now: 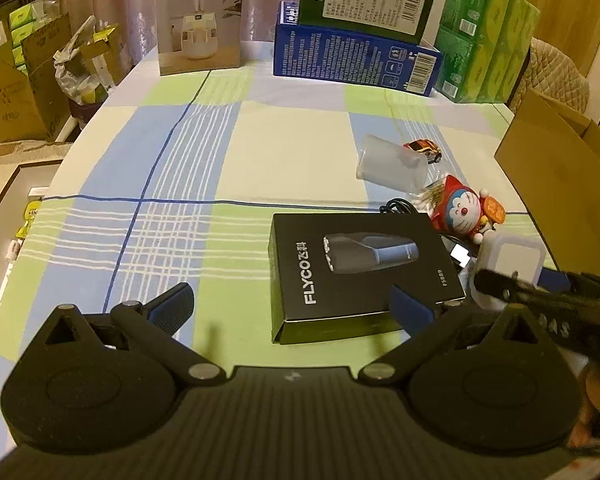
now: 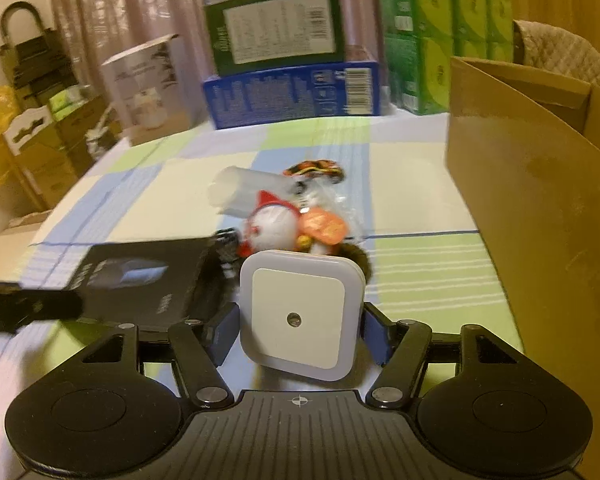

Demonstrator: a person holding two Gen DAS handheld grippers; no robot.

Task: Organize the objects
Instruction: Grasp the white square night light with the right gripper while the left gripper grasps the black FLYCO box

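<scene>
Two tools: right tool (image 2: pixel 298 334) clamps night light (image 2: pixel 300 316) beside cardboard box (image 2: pixel 540 208).

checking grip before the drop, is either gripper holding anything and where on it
The right gripper holds the white square night light, its fingers clamped on the light's left and right side edges. The left gripper is open and holds nothing.

The left wrist view looks from low over the near edge of the checked table (image 1: pixel 188 152) toward its far end, close above a black box (image 1: pixel 364 272). The right wrist view sits further right, close behind a white square night light (image 2: pixel 300 312), facing the same way. Both share the black box (image 2: pixel 140 284), the blue box (image 1: pixel 352 60) (image 2: pixel 292 92) and the cardboard box (image 1: pixel 560 160) (image 2: pixel 540 200).
</scene>
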